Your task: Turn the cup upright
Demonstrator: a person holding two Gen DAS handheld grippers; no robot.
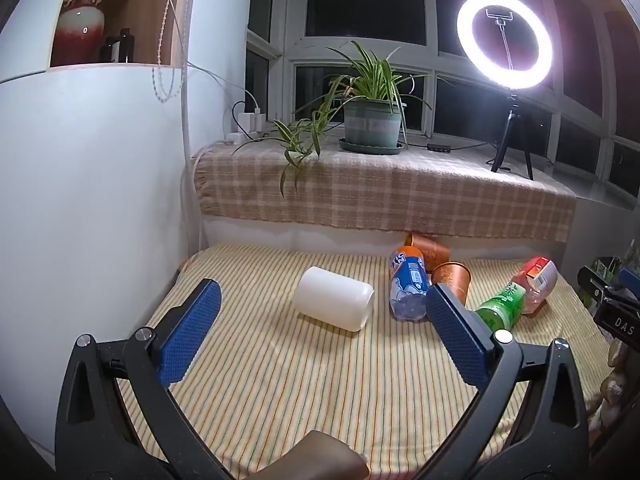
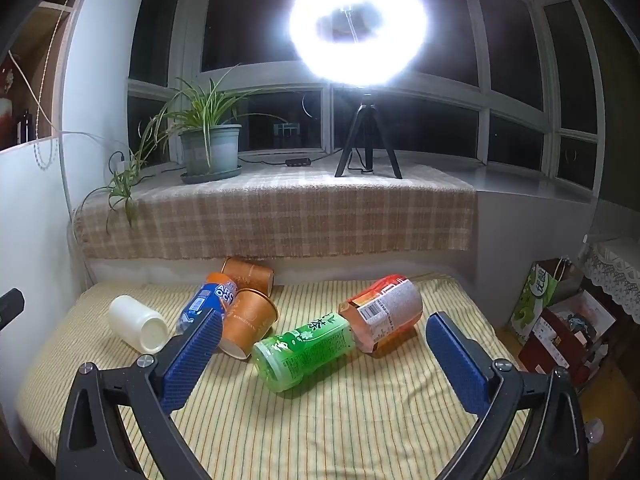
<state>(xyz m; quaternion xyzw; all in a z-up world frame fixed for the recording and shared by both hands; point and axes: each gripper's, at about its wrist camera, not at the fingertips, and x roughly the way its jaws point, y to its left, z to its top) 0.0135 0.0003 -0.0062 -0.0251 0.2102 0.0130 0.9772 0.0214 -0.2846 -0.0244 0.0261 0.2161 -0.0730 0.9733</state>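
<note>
A white cup [image 1: 333, 298] lies on its side on the striped mat [image 1: 280, 380], straight ahead of my open, empty left gripper [image 1: 324, 308]. In the right wrist view the white cup [image 2: 138, 323] lies at the far left. Two orange paper cups lie tipped over: a near one [image 2: 249, 322] and one behind it [image 2: 248, 274] by the wall. My right gripper [image 2: 326, 336] is open and empty, with a green bottle [image 2: 304, 350] lying between and beyond its fingers. The right gripper's body [image 1: 612, 304] shows at the right edge of the left wrist view.
A blue-labelled orange bottle [image 2: 204, 302] and a red-and-white bottle [image 2: 382, 310] also lie on the mat. Behind is a ledge with a checked cloth [image 2: 280, 216], a potted plant [image 2: 210, 148] and a ring light on a tripod [image 2: 360, 28]. A white wall [image 1: 80, 200] stands on the left. Bags [image 2: 560, 320] stand right of the mat.
</note>
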